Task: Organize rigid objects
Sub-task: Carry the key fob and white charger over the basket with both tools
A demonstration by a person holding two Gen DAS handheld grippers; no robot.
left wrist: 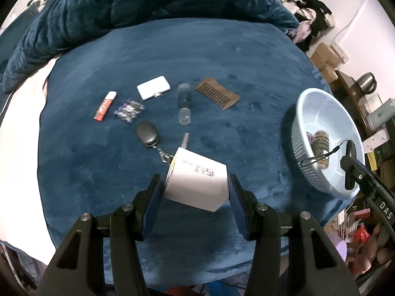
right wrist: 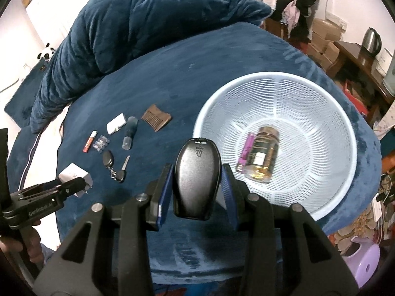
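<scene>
My left gripper (left wrist: 195,185) is shut on a white box (left wrist: 197,181) with printed letters, held just above the blue blanket; it also shows in the right wrist view (right wrist: 74,172). My right gripper (right wrist: 196,175) is shut on a black key fob (right wrist: 196,180), left of the pale blue basket (right wrist: 328,113). The basket holds a jar (right wrist: 263,157) and a purple item (right wrist: 246,151). On the blanket lie a comb (left wrist: 217,93), a clear bottle (left wrist: 184,103), a white card-like pack (left wrist: 153,87), a red tube (left wrist: 105,106), batteries (left wrist: 129,111) and a key fob with key (left wrist: 148,134).
A bunched blue quilt (left wrist: 123,7) lies at the back of the bed. Cardboard boxes (left wrist: 325,56), a kettle (left wrist: 367,82) and clothes (left wrist: 306,7) stand to the right beyond the bed edge. A purple stool (right wrist: 365,264) is at lower right.
</scene>
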